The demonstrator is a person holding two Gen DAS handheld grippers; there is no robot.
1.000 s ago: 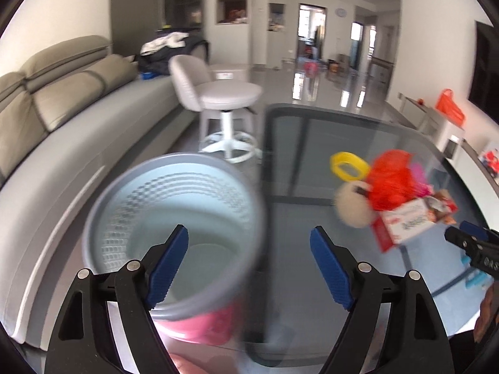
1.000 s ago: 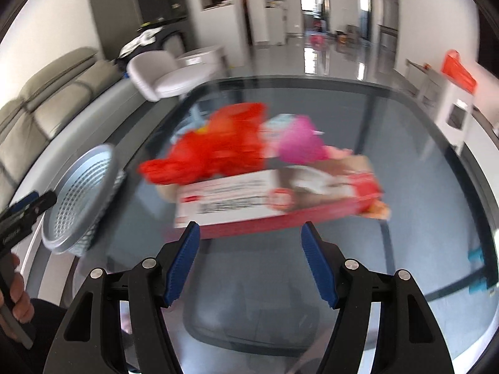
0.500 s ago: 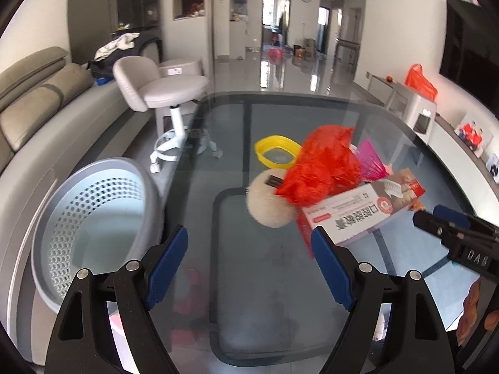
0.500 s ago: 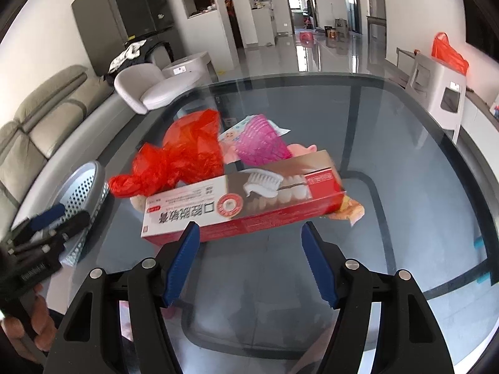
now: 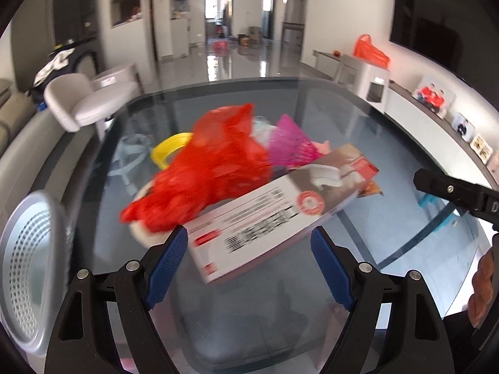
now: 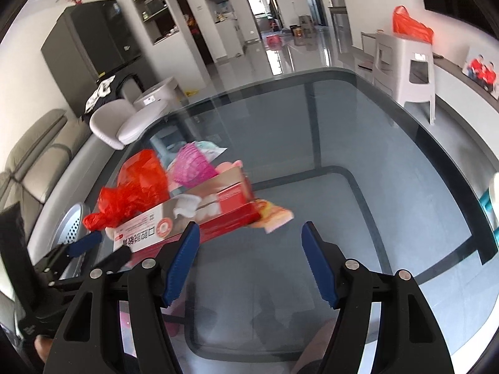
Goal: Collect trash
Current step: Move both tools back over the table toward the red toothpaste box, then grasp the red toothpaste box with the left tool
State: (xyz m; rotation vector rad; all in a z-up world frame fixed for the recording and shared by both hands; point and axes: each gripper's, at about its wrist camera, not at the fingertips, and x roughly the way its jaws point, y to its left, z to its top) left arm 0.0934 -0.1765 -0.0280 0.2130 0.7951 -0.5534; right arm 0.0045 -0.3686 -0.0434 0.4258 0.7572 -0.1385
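Since a second ago the left gripper (image 5: 249,268) swung from the perforated bin (image 5: 28,268), now at its left, to the toothpaste box (image 5: 274,215) just ahead; jaws wide, empty. Right gripper (image 6: 248,265) also gapes empty. Pickup next.

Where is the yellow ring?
In the left wrist view, the yellow ring lies on the glass table, left of the red plastic bag, partly hidden behind it.
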